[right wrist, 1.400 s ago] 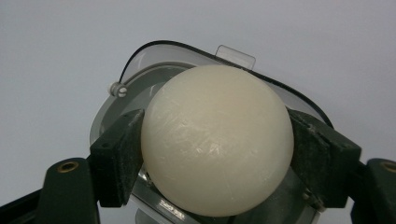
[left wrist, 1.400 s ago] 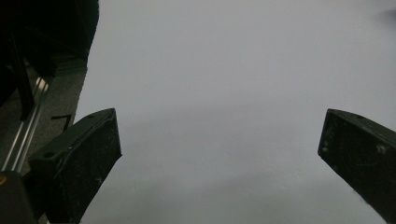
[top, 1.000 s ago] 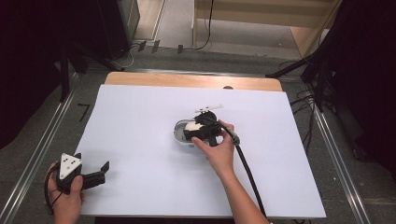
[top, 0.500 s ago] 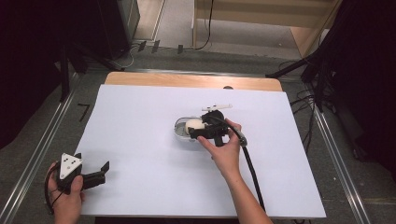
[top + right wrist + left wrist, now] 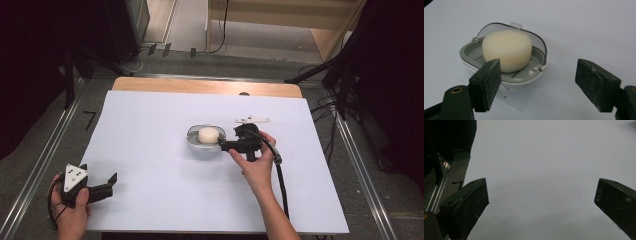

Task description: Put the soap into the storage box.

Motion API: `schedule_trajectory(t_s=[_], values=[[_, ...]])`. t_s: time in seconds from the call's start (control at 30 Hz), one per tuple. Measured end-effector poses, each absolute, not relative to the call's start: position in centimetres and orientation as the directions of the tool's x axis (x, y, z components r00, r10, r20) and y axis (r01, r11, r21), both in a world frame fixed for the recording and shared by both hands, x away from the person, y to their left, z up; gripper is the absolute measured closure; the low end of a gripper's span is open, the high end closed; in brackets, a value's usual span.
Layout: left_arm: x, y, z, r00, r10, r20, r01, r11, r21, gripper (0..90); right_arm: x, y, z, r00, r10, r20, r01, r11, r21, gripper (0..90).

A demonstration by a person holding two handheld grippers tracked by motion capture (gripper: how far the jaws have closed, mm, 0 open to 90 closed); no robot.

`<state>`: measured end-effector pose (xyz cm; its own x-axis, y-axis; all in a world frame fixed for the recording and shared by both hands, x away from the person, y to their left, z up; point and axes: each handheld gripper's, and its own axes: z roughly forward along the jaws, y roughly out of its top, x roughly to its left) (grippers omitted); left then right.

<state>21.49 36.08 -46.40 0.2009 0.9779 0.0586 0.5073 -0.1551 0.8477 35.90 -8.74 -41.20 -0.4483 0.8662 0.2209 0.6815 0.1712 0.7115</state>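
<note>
The soap dish (image 5: 204, 142) sits near the middle of the desk (image 5: 150, 130), slightly toward the right edge, resting flat on the white sheet. A round cream soap bar (image 5: 208, 134) lies in its grey tray. In the right gripper view the clear hinged lid (image 5: 499, 28) stands raised behind the soap bar (image 5: 507, 51), open over the far rim of the soap dish (image 5: 524, 76).

The right gripper (image 5: 222, 146) is held just beside the dish on its right side, jaws pointing toward it. In the right gripper view its jaws stand wide apart and hold nothing; the left jaw overlaps the near rim of the dish in that view, but whether it touches cannot be told. Compared with one second ago, this gripper has drawn back to the right: it was then over the dish and hid the soap, while now the soap and tray are exposed in the high view. The dish itself has not shifted on the desk.

The left gripper (image 5: 107, 184) rests at the near left corner of the desk, well apart from the dish, in the same place as before. In the left gripper view its jaws are spread wide over bare white sheet, gripping nothing.
</note>
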Motion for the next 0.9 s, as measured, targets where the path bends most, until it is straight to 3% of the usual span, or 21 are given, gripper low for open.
schedule_trajectory(t_s=[0.9], values=[[21.5, 36.1, -46.4, 0.200, 0.978, 0.059, 0.509, -0.155, 0.847, 0.0, 33.8, -16.1, -44.1, -0.369, 0.908, 0.198, 0.682, 0.120, 0.721, 25.5]])
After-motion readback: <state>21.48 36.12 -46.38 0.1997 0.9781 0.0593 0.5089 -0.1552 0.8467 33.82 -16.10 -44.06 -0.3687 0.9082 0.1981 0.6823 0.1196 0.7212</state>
